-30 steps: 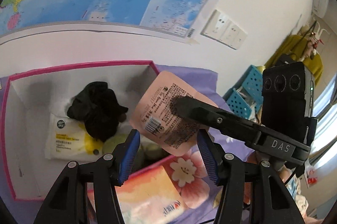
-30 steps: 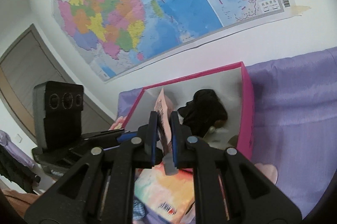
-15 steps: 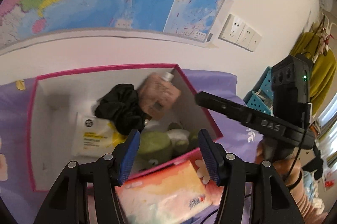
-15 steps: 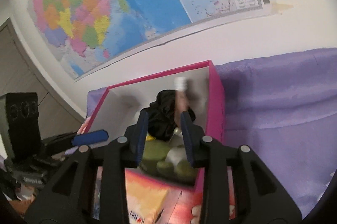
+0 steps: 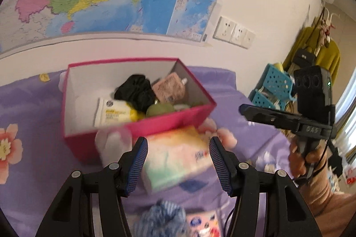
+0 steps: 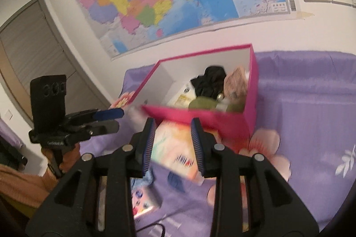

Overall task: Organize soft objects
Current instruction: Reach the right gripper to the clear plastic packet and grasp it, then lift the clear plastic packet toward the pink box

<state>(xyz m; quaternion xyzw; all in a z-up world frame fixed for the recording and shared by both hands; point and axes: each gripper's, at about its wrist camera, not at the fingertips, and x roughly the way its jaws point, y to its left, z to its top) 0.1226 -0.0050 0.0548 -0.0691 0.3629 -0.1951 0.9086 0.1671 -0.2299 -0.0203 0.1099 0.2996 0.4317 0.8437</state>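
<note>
Since the frame a second earlier, the pink pouch [image 5: 170, 87] had left the right gripper [image 6: 173, 143] and lay inside the magenta box [image 5: 169, 123], against its right wall beside the black scrunchie [image 5: 136, 90]. Both grippers had pulled back from the box.

Right gripper: jaws spread, empty. Left gripper [image 5: 176, 164]: jaws spread wide, empty, framing the pastel tissue pack [image 5: 178, 159].

The tissue pack lay on the purple bedsheet [image 5: 31, 103], just in front of the box's near wall, toward the near edge of the bed. A blue knitted item [image 5: 160, 219] sat closer still (blurred, identity uncertain).

Handling judgement: the pack looked light, compressible, with a slick film wrap. It would likely yield under the pads and could slip. Best grasped across its short width at mid-length, squeezing firmly enough to dent it.
</note>
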